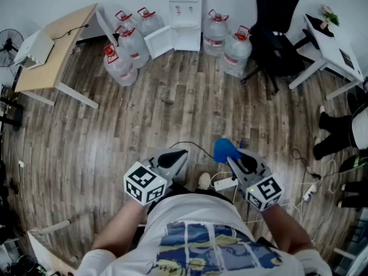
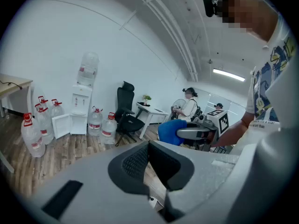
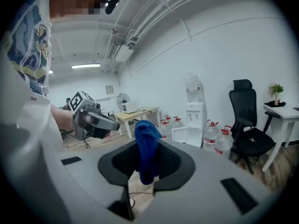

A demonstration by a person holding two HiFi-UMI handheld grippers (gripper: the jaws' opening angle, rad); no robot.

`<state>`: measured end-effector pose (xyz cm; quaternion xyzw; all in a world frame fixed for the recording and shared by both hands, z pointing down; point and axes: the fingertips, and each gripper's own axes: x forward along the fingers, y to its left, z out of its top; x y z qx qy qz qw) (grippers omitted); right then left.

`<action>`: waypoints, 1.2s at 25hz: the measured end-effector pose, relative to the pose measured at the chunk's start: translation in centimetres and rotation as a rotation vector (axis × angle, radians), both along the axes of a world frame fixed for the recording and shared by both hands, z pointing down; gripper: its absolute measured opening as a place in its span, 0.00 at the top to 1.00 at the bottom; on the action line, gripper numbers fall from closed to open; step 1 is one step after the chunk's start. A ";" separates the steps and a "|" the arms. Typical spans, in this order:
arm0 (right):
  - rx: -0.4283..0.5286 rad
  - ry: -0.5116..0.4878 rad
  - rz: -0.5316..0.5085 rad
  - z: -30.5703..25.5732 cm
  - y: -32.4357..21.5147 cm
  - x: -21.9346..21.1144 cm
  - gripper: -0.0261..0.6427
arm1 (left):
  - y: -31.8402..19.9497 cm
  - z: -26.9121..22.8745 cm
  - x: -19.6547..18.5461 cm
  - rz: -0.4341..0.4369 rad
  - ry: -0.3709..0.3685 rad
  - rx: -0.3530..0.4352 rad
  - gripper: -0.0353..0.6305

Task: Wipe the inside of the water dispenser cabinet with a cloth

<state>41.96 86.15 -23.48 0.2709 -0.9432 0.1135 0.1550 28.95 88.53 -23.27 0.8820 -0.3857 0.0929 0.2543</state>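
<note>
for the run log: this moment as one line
left tool shut, empty | right tool shut on blue cloth | water dispenser far, door open | wiping not started

1. Cloth [image 3: 146,146] in the right gripper [image 3: 148,166]: blue, fuzzy, matt.
2. Right gripper and left gripper [image 2: 150,166]: smooth matt grey plastic, with black, finely textured pads [image 2: 135,162].
3. Floor [image 1: 172,102] beneath both: grained wood planks with a faint sheen.
4. Bottles [image 1: 121,68] far ahead: clear, glossy plastic.
5. Dispenser [image 1: 185,10] among them: smooth white plastic.
</note>
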 end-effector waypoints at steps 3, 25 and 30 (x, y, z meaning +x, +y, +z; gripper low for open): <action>0.001 -0.004 -0.002 0.5 -0.5 2.4 0.84 | -0.3 0.0 2.4 -0.015 0.002 -0.002 0.94; -0.021 -0.001 0.043 1.7 -15.1 -8.7 0.83 | -14.4 0.9 -8.5 0.019 0.050 0.004 0.94; -0.040 -0.001 0.091 1.8 -20.4 -15.2 0.83 | -19.0 1.1 -15.5 0.060 0.050 -0.001 0.94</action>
